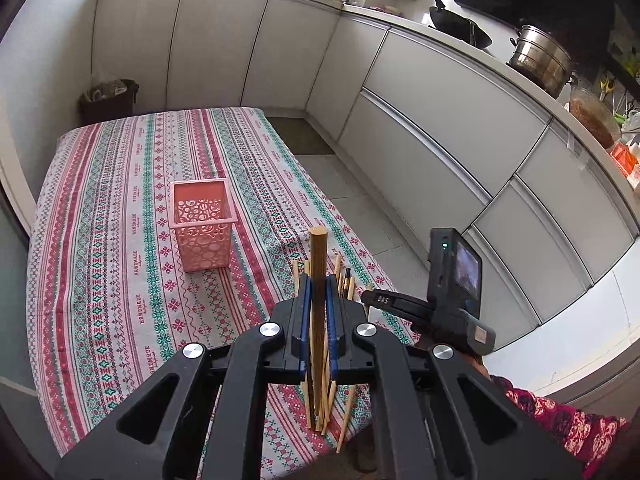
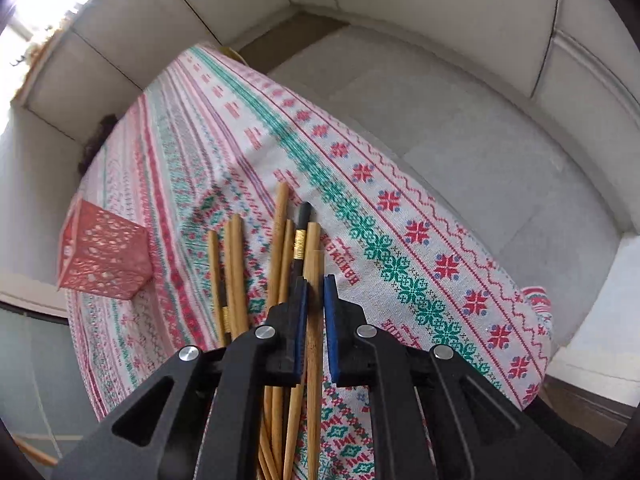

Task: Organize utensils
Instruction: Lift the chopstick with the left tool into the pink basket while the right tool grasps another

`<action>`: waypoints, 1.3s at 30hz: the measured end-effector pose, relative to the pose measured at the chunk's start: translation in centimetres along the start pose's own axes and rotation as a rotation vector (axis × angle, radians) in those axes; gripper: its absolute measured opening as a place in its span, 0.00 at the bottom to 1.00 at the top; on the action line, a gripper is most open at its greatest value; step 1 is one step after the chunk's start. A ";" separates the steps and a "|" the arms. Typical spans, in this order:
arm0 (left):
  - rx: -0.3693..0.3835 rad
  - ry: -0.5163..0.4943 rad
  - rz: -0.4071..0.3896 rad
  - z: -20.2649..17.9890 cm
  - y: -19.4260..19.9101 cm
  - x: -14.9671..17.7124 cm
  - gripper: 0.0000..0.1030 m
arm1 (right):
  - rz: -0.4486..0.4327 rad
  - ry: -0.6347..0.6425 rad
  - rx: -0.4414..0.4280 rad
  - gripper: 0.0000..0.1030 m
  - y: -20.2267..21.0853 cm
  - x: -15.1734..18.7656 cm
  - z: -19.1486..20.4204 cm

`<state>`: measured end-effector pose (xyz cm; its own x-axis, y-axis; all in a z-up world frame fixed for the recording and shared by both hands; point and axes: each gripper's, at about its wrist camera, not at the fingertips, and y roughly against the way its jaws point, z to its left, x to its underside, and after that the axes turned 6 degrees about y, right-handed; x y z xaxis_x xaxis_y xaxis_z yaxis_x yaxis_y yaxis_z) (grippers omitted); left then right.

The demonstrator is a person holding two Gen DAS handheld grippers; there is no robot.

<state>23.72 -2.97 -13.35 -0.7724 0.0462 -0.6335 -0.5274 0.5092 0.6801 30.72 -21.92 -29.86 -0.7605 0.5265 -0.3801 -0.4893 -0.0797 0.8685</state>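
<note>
White kitchen cabinets curve round the far and right sides of the room, with a dark wok and a steel pot on the worktop above them. Nearer stands the bench, covered by a cloth with red, green and pink woven stripes. A pink square holder with a cut-out circle pattern stands upright on the cloth, left of the middle and open at the top.

At the near right part of the bench a heap of light wooden chopsticks lies fanned out on the cloth, with a dark chopstick bearing a gold band among them.

The left claw is closed on a thick brown stick, its blue pads pressing both sides; the stick stands upright between them, its round end rising above the fingertips and the heap showing behind and below it.

The right claw hangs over the same heap, tilted steeply down. One light chopstick runs lengthwise between its blue pads; the jaws stand close together on it, though a slim gap shows beside the wood near the tips. In the left view this claw's camera body sits just right of the heap, with a floral sleeve behind it.
</note>
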 end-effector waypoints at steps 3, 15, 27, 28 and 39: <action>0.007 0.003 -0.025 -0.8 1.3 0.4 0.06 | -0.128 0.070 -0.034 0.08 4.7 1.4 0.5; -0.062 -0.053 -0.136 -4.3 6.9 -0.8 0.06 | -0.419 0.181 -0.197 0.08 18.2 0.6 2.2; -0.198 -0.005 -0.448 -1.5 9.3 -11.5 0.06 | -0.603 0.209 -0.288 0.08 24.4 -6.2 7.0; -0.215 0.002 -0.463 -1.0 8.7 -12.5 0.06 | -0.610 0.210 -0.290 0.08 24.3 -6.6 7.3; -0.340 0.114 -0.354 6.3 -2.9 -14.2 0.06 | -0.583 0.230 -0.300 0.08 20.3 -9.7 9.2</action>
<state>38.42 0.33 -8.62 -0.5489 -0.1824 -0.8157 -0.8349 0.1668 0.5245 32.15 -20.85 -5.61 -0.3930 0.3641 -0.8444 -0.9170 -0.0863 0.3895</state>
